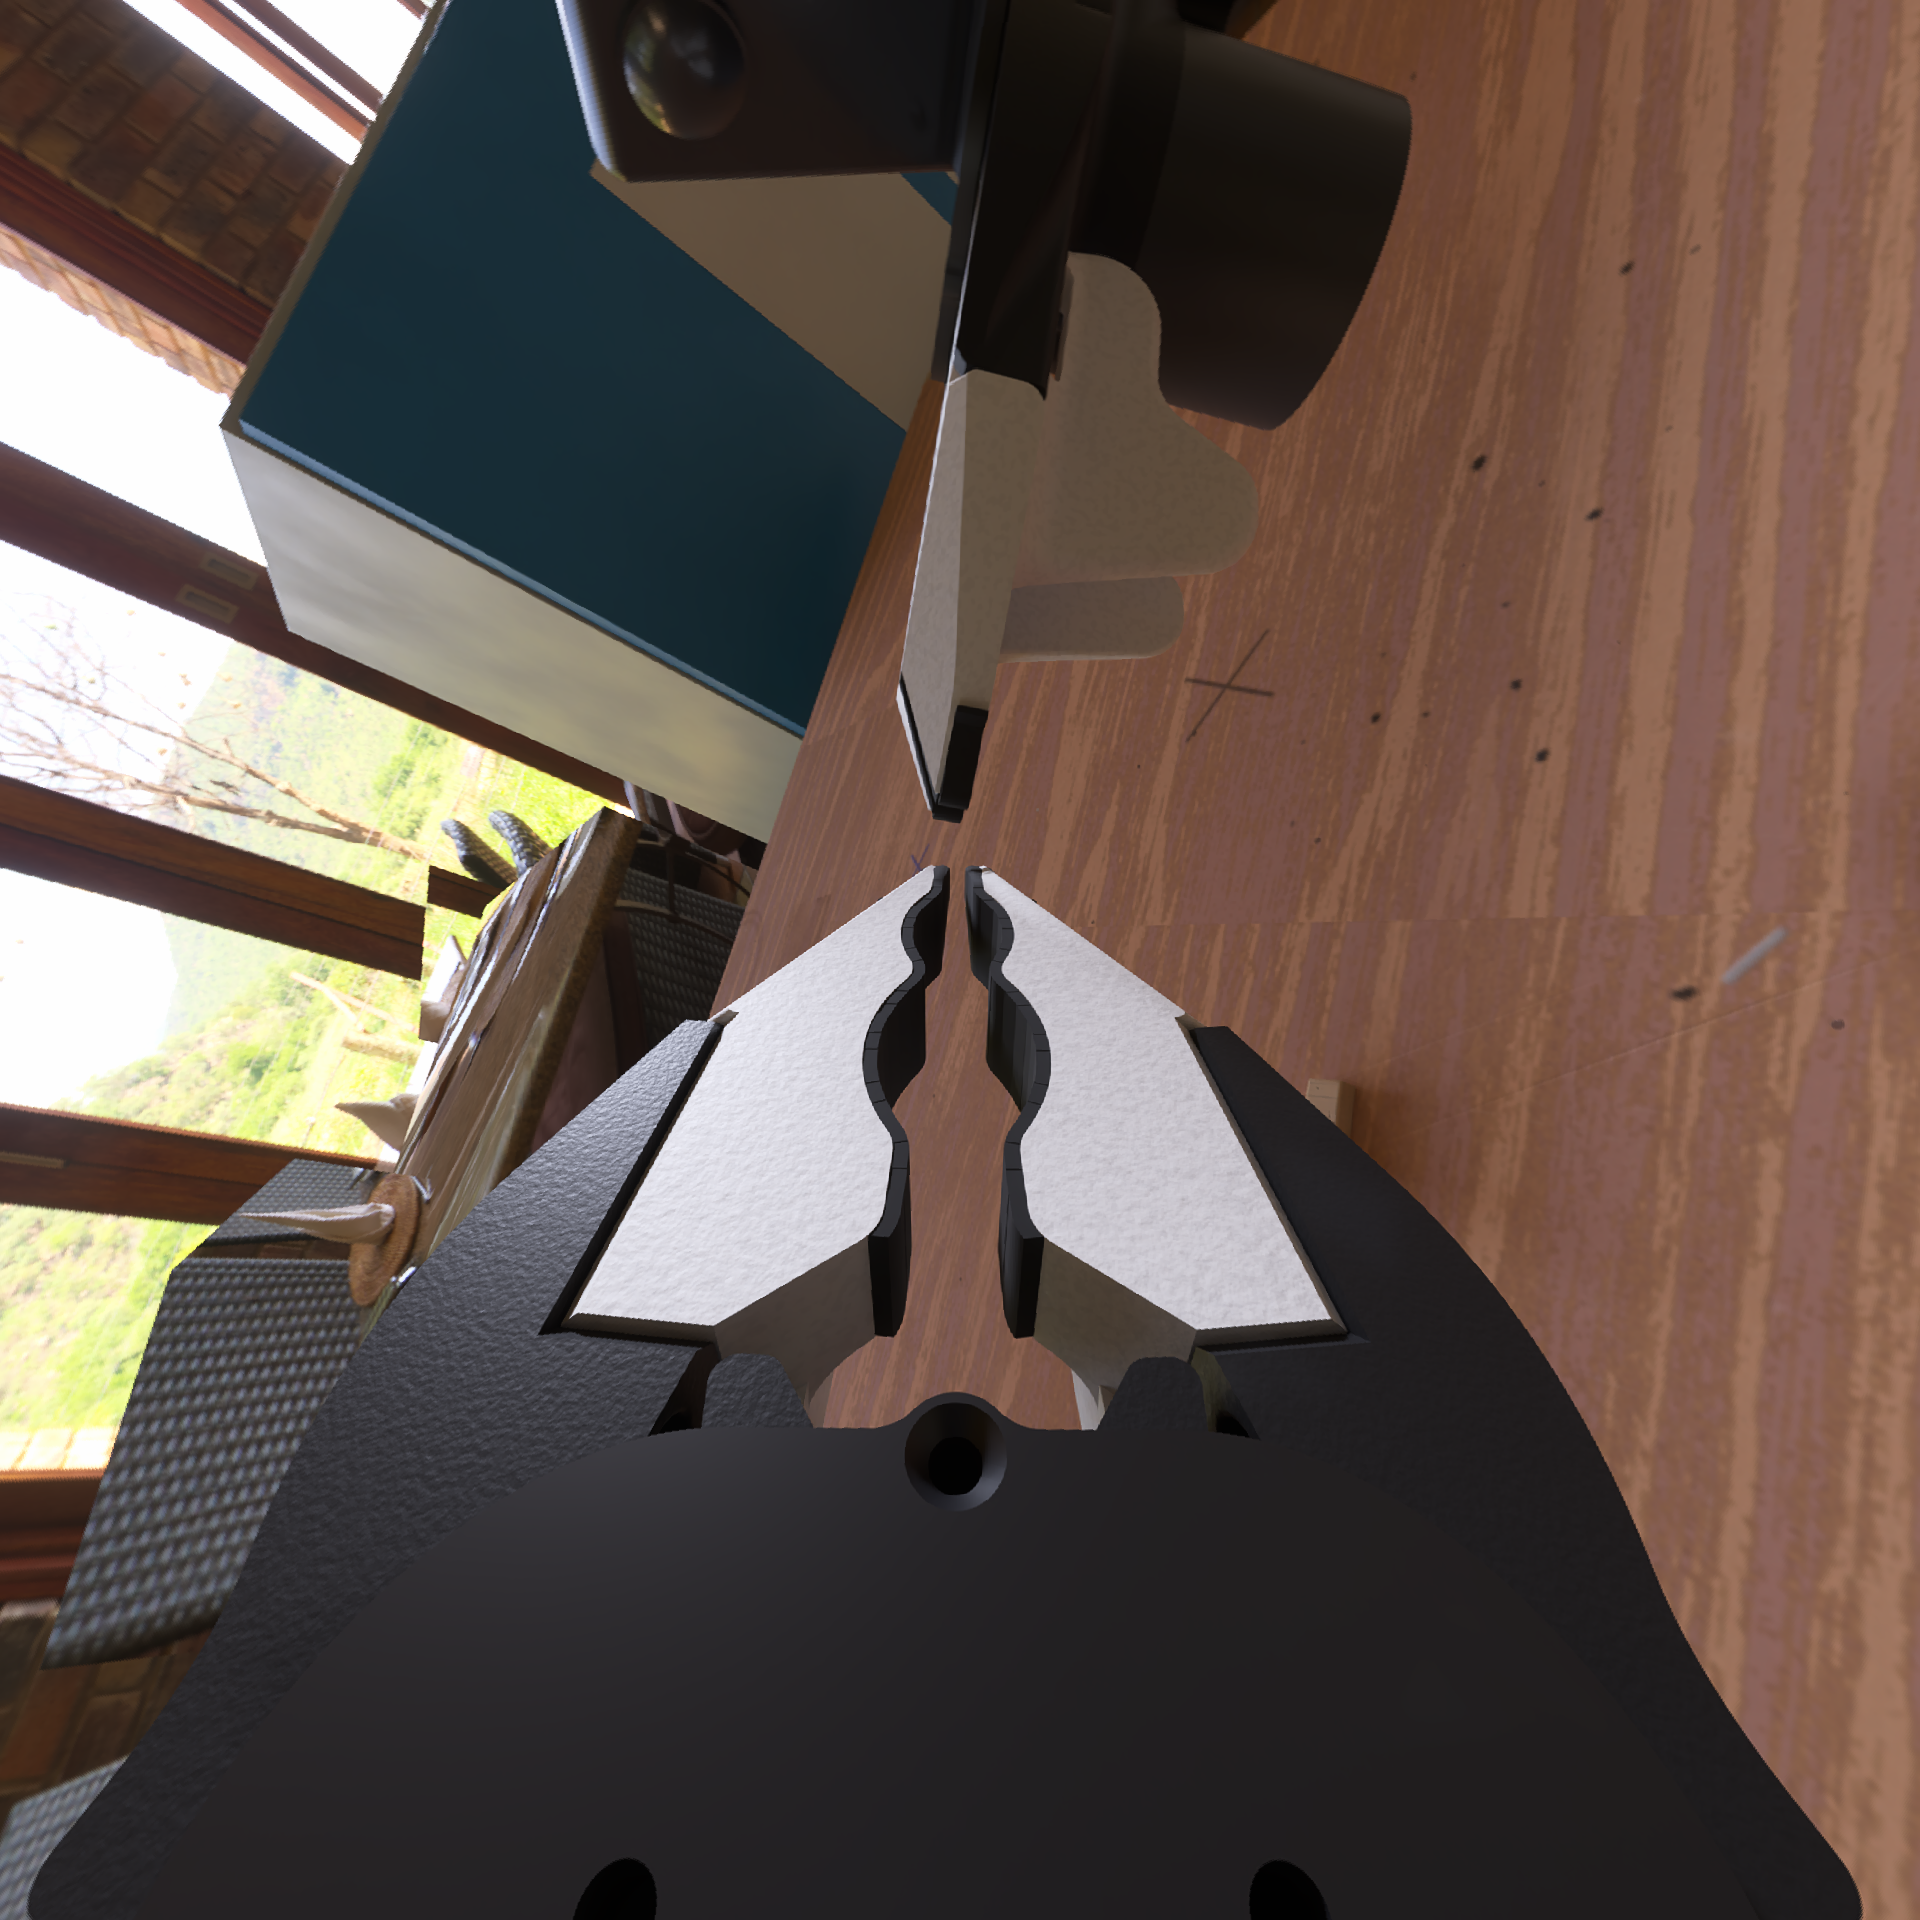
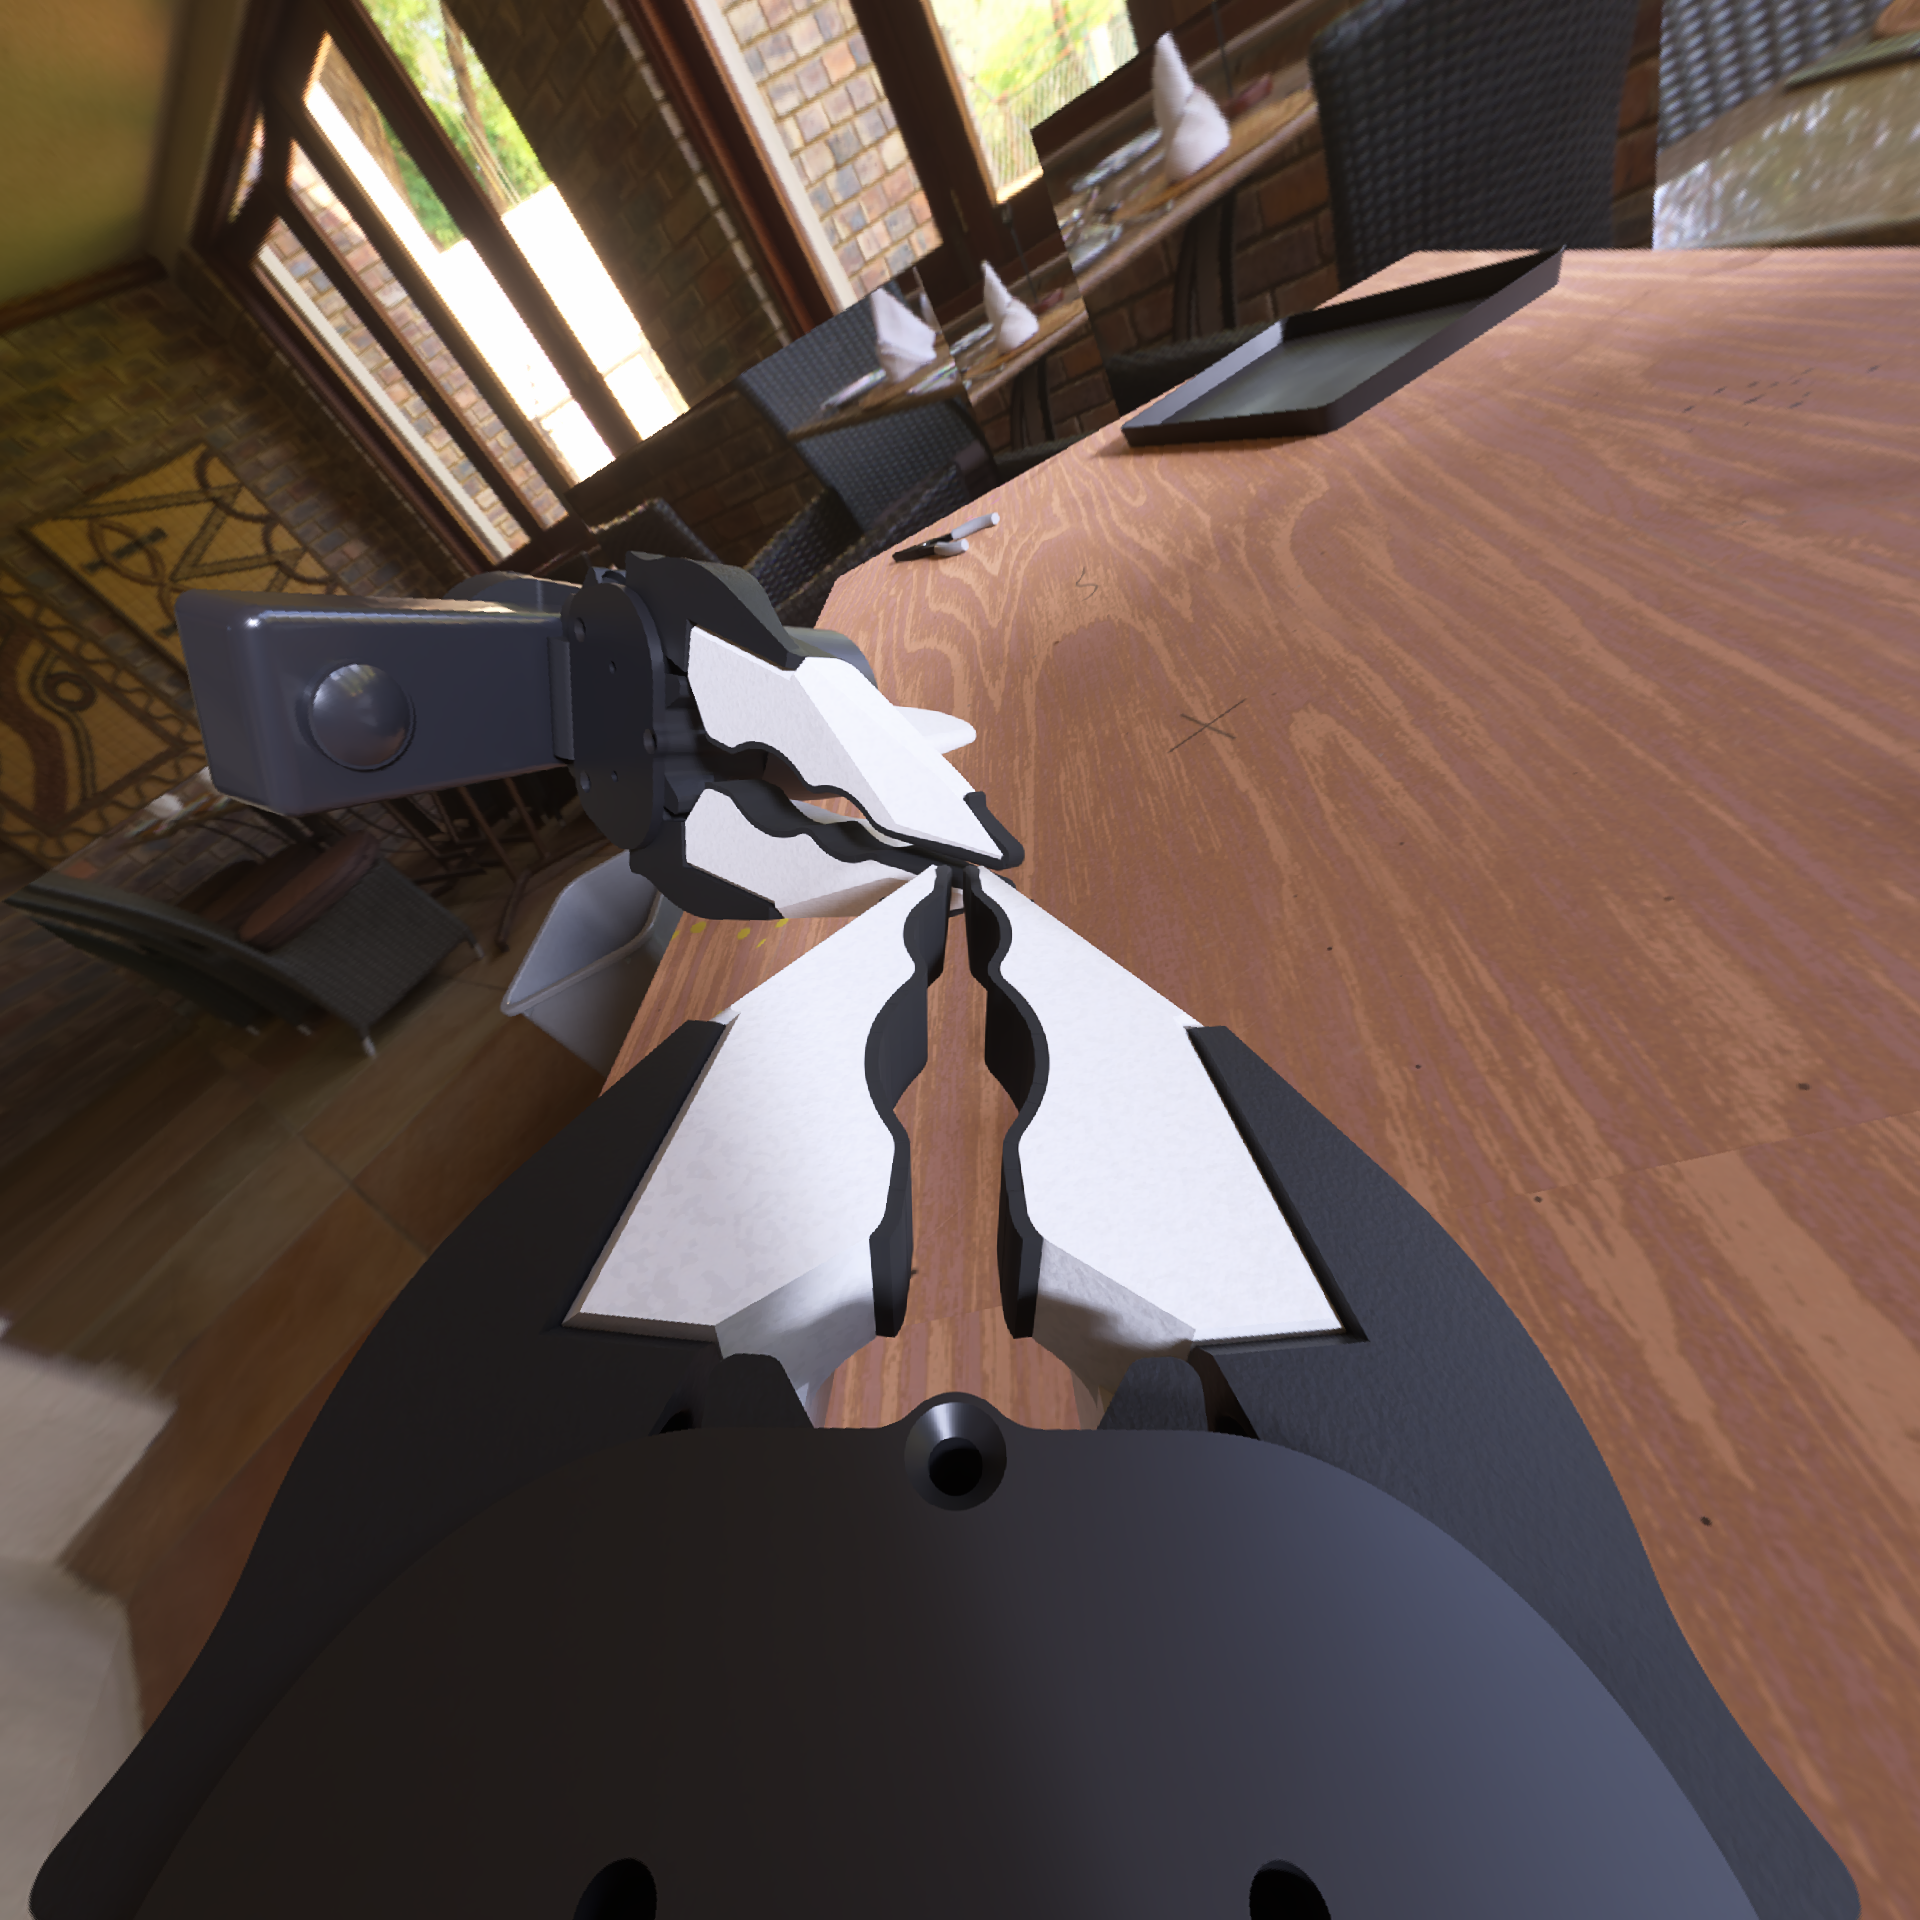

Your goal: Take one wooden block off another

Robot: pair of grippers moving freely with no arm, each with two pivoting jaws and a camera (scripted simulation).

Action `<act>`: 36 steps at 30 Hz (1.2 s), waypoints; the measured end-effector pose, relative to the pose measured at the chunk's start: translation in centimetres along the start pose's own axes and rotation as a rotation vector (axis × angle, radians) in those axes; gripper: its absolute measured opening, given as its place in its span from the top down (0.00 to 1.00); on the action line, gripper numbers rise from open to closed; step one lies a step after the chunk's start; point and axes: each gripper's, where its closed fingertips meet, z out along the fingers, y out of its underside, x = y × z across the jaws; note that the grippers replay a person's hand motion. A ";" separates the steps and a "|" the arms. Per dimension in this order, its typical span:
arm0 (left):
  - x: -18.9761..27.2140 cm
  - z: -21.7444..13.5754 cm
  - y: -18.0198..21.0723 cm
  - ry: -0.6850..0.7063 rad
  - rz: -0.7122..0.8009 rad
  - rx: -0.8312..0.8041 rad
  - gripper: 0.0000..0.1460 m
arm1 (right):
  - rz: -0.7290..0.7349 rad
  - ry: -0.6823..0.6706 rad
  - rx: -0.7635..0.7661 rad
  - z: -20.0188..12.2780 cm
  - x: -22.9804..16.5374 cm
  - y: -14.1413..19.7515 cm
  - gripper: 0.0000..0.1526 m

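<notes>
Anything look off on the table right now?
Yes: no wooden blocks show in either view. The left gripper and right gripper are both shut on nothing, tips nearly meeting above bare table.

The table point(image 2: 1455, 831) is showing reddish-brown wood grain; the box point(image 1: 540, 416) is showing teal, the tray point(image 2: 1340, 364) black.

The wooden table point(image 2: 1455, 831) carries a flat black tray point(image 2: 1340, 358) at its far end, and two markers point(image 2: 945, 540) lie together close to the table's edge, well apart from the tray. A blue box with pale sides point(image 1: 540, 416) stands on the table near its edge, and a pale bin point(image 2: 592, 966) sits just off the table's side. Wicker chairs point(image 2: 1475, 125) and other tables set with folded white napkins point(image 2: 1184, 109) stand by the brick walls and tall windows point(image 2: 468, 270).
</notes>
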 end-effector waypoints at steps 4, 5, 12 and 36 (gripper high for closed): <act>-0.5 -0.1 -0.3 -0.028 -0.012 0.008 0.98 | -0.024 0.022 0.018 -0.3 0.0 -0.3 0.95; -0.6 -0.1 -0.2 -0.035 -0.016 0.008 0.98 | -0.029 0.025 0.020 -0.3 0.1 -0.3 0.95; -0.7 -0.1 -0.3 -0.055 -0.007 -0.001 0.98 | -0.023 0.006 0.032 -0.2 -0.1 -0.4 0.97; 3.6 -2.6 4.6 0.561 -0.326 -0.240 0.71 | -0.063 0.091 -0.060 -0.7 1.7 1.6 0.97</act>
